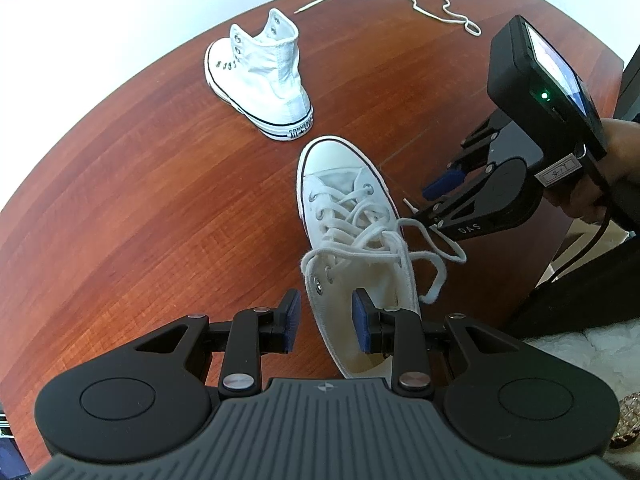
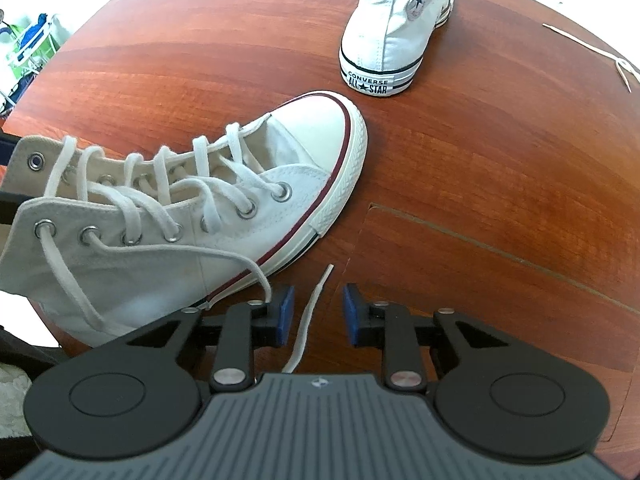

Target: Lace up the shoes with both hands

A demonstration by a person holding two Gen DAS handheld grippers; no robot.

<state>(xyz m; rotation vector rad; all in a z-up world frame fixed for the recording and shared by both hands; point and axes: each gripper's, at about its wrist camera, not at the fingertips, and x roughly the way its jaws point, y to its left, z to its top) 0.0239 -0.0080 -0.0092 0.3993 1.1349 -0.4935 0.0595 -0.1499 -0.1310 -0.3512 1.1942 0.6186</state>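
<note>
A white high-top shoe (image 1: 352,200) with a loosely threaded white lace lies on the red-brown wooden table (image 1: 120,200), toe pointing away. My left gripper (image 1: 326,322) hangs over its ankle end. The blue pads stand apart astride the shoe's side wall, and bare wood shows beside the left pad. In the right wrist view the same shoe (image 2: 280,140) sits to the left. My right gripper (image 2: 319,316) is open, and the lace's free end (image 2: 308,316) runs loose between its pads without touching them. The right gripper (image 1: 434,202) sits just right of the shoe.
A second white high-top (image 1: 264,76), unlaced, stands farther back, with a loose lace (image 1: 416,0) beyond it near the table's far edge. A seam (image 2: 500,248) crosses the tabletop. A person's hand (image 1: 616,160) holds the right gripper. Dark furniture (image 1: 580,300) stands beside the table.
</note>
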